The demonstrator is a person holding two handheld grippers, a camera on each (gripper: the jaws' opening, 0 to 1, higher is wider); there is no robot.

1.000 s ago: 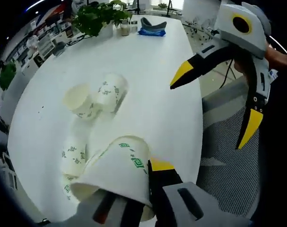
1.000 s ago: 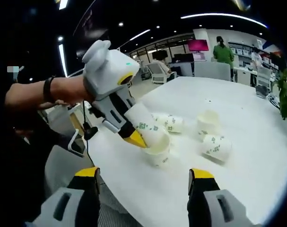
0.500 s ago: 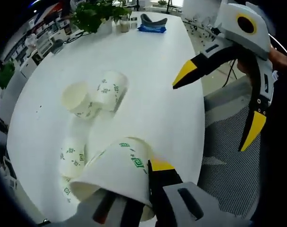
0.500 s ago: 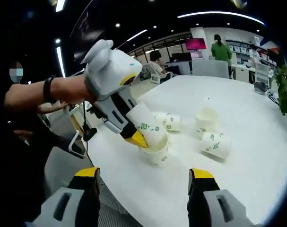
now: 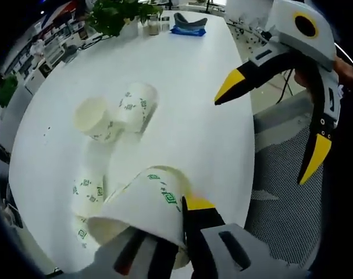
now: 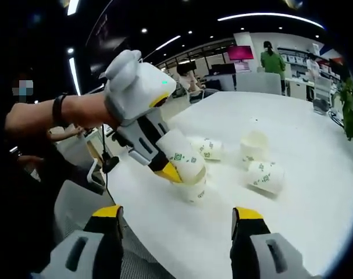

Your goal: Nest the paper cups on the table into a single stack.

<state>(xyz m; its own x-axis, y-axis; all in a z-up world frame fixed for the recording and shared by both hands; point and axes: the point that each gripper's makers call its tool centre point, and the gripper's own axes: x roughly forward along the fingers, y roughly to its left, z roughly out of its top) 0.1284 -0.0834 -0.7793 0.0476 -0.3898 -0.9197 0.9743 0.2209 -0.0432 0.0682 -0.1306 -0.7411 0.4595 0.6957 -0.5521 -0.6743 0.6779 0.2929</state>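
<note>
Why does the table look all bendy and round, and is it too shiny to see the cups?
Left gripper view: the fisheye lens bows the white table; even light, the held cup is sharp. Right gripper view: same curving, ceiling lights glare brightly, cups stay clear.

Potted plant, blue cloth, mesh chair, person in green
</note>
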